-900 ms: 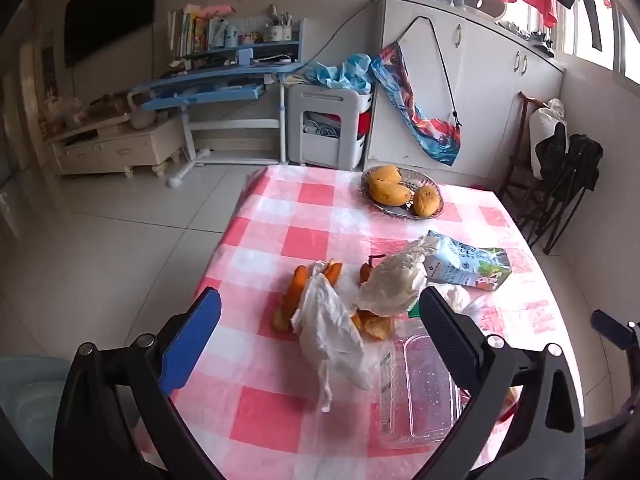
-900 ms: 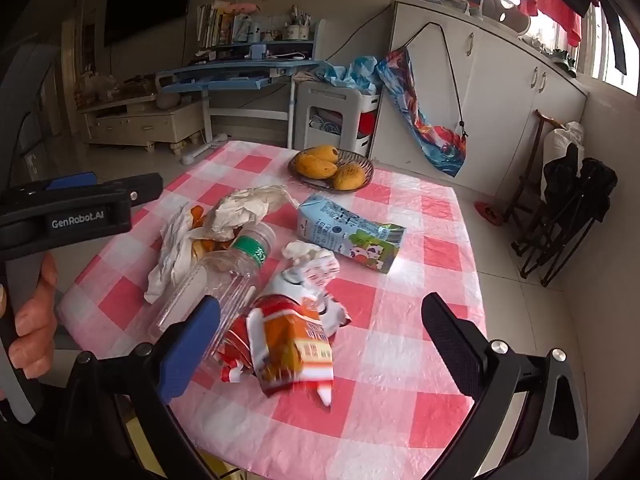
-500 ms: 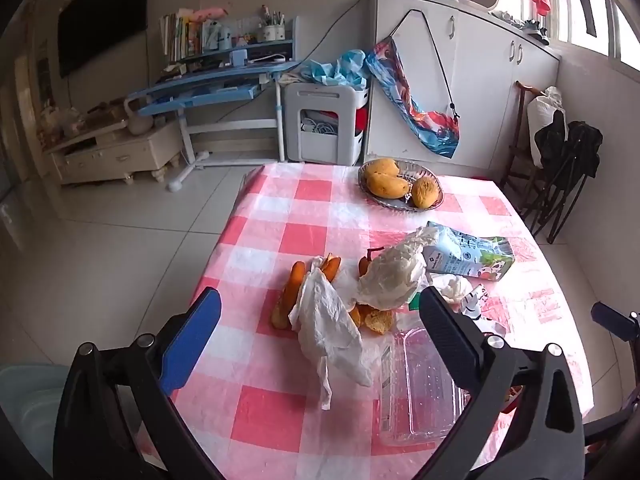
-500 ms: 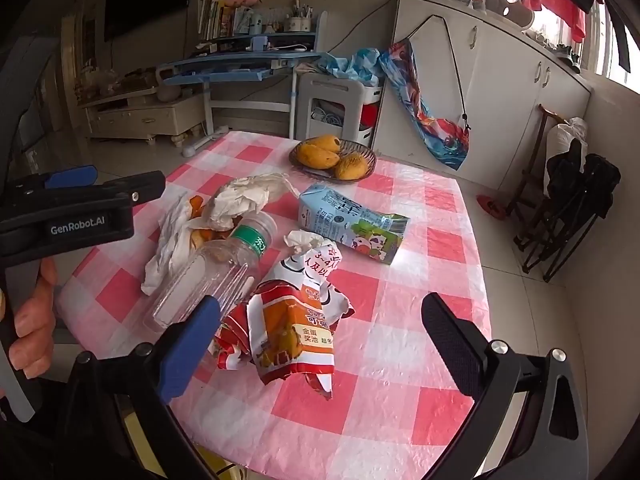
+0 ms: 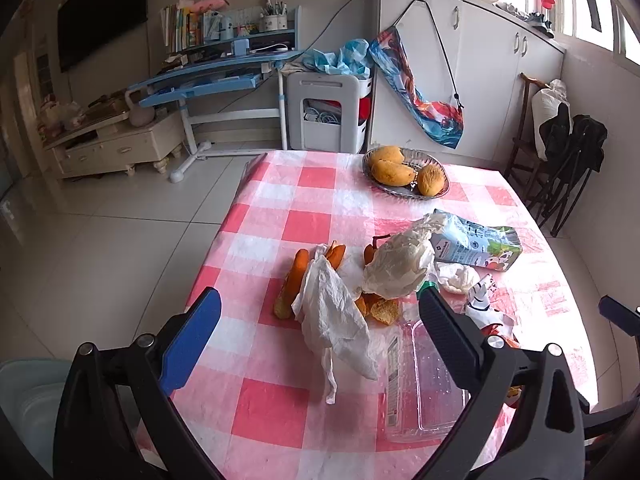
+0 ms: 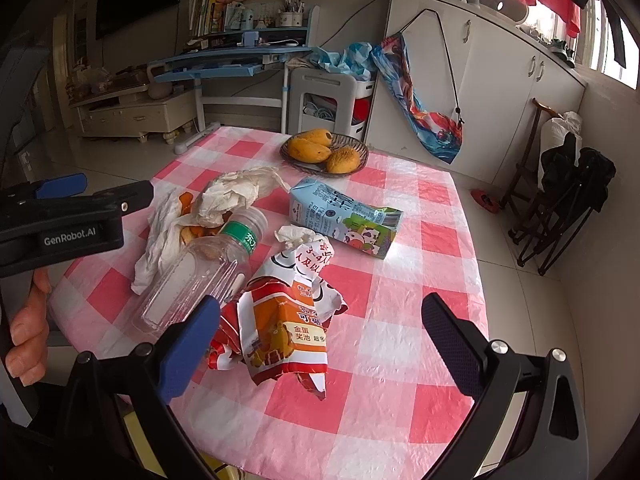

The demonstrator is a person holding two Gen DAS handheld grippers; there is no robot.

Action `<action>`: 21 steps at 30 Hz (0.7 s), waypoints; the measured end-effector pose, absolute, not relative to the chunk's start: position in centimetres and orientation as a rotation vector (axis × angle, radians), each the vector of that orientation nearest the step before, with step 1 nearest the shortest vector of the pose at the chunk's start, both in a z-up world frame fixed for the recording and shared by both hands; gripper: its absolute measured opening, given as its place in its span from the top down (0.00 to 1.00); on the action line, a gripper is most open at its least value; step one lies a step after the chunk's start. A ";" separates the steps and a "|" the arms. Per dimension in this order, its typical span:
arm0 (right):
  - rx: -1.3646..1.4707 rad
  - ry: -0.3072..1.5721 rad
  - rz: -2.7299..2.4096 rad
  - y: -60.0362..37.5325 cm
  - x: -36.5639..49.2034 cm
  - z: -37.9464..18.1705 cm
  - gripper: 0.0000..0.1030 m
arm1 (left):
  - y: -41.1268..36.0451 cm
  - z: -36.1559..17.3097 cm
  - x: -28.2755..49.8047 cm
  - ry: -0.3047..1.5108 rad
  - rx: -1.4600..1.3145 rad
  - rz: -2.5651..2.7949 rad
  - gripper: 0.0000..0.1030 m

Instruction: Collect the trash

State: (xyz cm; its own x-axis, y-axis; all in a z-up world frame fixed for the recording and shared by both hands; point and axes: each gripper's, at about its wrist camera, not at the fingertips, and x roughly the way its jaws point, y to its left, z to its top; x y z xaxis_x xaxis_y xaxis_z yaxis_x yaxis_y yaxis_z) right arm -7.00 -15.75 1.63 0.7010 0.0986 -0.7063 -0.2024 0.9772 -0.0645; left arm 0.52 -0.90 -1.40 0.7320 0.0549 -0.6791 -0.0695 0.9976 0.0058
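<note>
Trash lies on a red-and-white checked table [image 5: 312,208]. In the left wrist view: a white crumpled tissue [image 5: 336,320], orange peels [image 5: 296,276], a crumpled paper bag [image 5: 400,264], a milk carton [image 5: 472,244] and an empty clear bottle [image 5: 420,384]. My left gripper [image 5: 316,332] is open above the tissue. In the right wrist view my right gripper [image 6: 316,340] is open over an orange snack wrapper [image 6: 288,324], with the clear bottle [image 6: 200,272] to its left and the milk carton [image 6: 344,216] beyond.
A metal bowl of mangoes [image 5: 404,172] stands at the table's far side. A pale bin [image 5: 28,392] shows at lower left in the left wrist view. A desk, white cabinets and folded chairs stand around the room.
Both grippers have moved slightly forward and up over the table; the views shifted a little. Nothing was taken hold of.
</note>
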 end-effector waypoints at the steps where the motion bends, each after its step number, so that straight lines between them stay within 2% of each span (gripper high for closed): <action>1: -0.142 0.775 0.167 -15.7 -7.0 1.6 0.06 | -0.9 -1.5 0.5 0.746 -0.016 0.068 0.07; 21: -0.167 0.767 0.168 -15.5 -6.9 1.9 0.06 | -1.4 -1.9 0.6 0.750 0.006 0.070 0.07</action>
State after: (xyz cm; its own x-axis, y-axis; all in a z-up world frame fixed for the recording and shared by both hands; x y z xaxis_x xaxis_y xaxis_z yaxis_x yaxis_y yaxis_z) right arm -6.91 -15.46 1.86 0.7082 0.0898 -0.7003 -0.2108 0.9735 -0.0883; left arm 0.56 -1.38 -1.94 0.7292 0.0656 -0.6811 -0.0611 0.9977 0.0307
